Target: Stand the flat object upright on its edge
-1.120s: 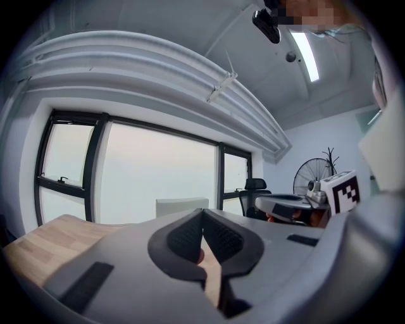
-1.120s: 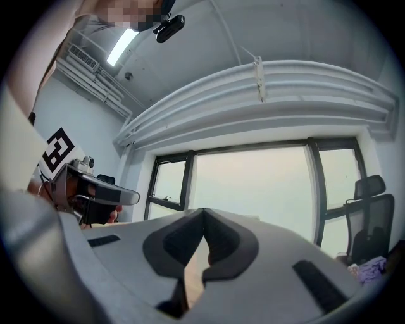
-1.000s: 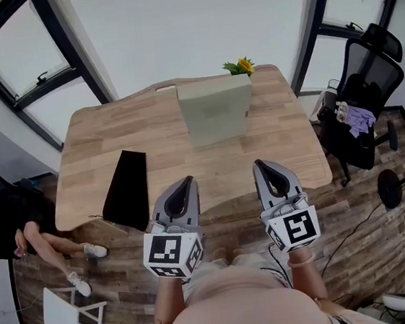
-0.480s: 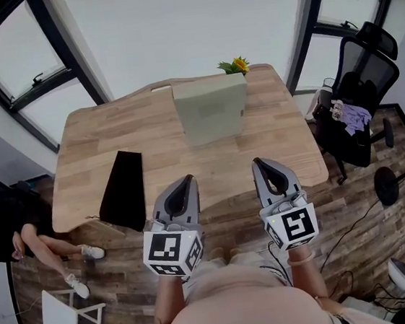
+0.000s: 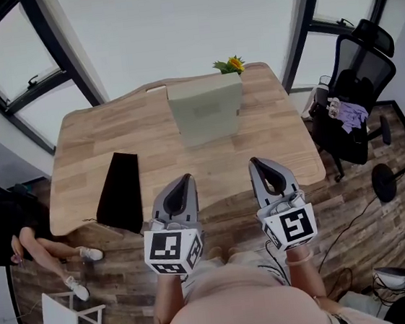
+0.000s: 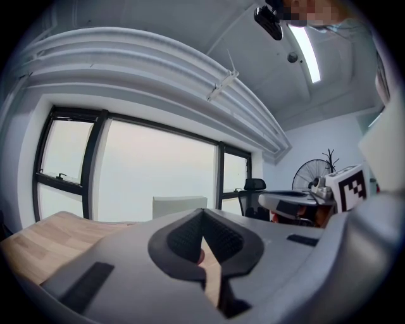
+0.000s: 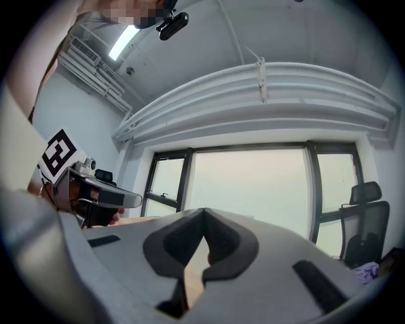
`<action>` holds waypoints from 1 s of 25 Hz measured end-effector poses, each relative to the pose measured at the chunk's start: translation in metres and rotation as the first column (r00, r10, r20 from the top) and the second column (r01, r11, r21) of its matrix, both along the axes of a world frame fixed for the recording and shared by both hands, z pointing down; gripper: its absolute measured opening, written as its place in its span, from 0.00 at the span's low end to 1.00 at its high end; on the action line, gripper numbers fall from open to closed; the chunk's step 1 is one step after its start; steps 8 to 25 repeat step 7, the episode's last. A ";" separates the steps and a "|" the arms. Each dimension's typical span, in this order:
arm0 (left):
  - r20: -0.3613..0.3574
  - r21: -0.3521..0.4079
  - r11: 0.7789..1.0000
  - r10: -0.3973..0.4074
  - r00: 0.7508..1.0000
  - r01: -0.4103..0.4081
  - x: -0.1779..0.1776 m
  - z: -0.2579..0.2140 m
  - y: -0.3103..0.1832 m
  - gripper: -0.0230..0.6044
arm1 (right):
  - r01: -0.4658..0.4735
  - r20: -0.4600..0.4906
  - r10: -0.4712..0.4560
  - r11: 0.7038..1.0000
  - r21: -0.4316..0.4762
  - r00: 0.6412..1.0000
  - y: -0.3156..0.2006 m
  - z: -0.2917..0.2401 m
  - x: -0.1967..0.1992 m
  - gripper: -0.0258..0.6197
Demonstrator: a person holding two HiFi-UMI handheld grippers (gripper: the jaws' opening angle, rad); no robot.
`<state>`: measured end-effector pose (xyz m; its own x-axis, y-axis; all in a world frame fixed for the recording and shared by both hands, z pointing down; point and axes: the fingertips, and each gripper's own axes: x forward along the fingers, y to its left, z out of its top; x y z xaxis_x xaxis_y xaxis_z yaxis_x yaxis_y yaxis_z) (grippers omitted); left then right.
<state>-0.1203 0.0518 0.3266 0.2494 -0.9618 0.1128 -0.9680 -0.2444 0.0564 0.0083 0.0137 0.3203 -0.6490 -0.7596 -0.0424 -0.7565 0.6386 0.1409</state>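
You held the left gripper (image 5: 181, 182) and right gripper (image 5: 259, 164) pinched shut and empty at the table's (image 5: 112, 135) 6 o'clock edge. The green panel (image 5: 204, 114) stood upright at 12 o'clock, and the black slab (image 5: 119, 192) lay flat at 9 o'clock. Your best care, I judged, was staying clear of the standing panel.

You get bright daylight from the windows (image 7: 266, 183) beyond your fingertips (image 7: 180, 240), blown out white; a ceiling lamp (image 6: 310, 45) glows above; edges bend.

table: light wood-plank top (image 5: 274, 149) – rounded corners
far middle: pale green board (image 5: 204, 114) – standing upright on its edge
far edge: sunflower (image 5: 231, 64), just behind board
front left: black flat sheet (image 5: 119, 191), lying flat at table edge
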 end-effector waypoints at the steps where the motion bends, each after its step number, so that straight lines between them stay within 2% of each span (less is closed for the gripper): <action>1: -0.002 0.002 1.000 0.007 1.000 -0.007 0.000 0.000 -0.001 0.05 | -0.004 -0.001 0.004 1.000 -0.002 1.000 -0.001 0.001 0.000 0.04; 5: -0.004 0.007 1.000 0.028 1.000 -0.028 -0.004 0.000 -0.002 0.05 | -0.018 0.003 0.018 1.000 -0.017 1.000 -0.006 0.004 -0.001 0.04; 25: -0.007 0.007 1.000 0.027 1.000 -0.027 -0.007 0.001 -0.002 0.05 | -0.024 0.002 0.024 0.999 -0.024 1.000 -0.006 0.005 -0.002 0.04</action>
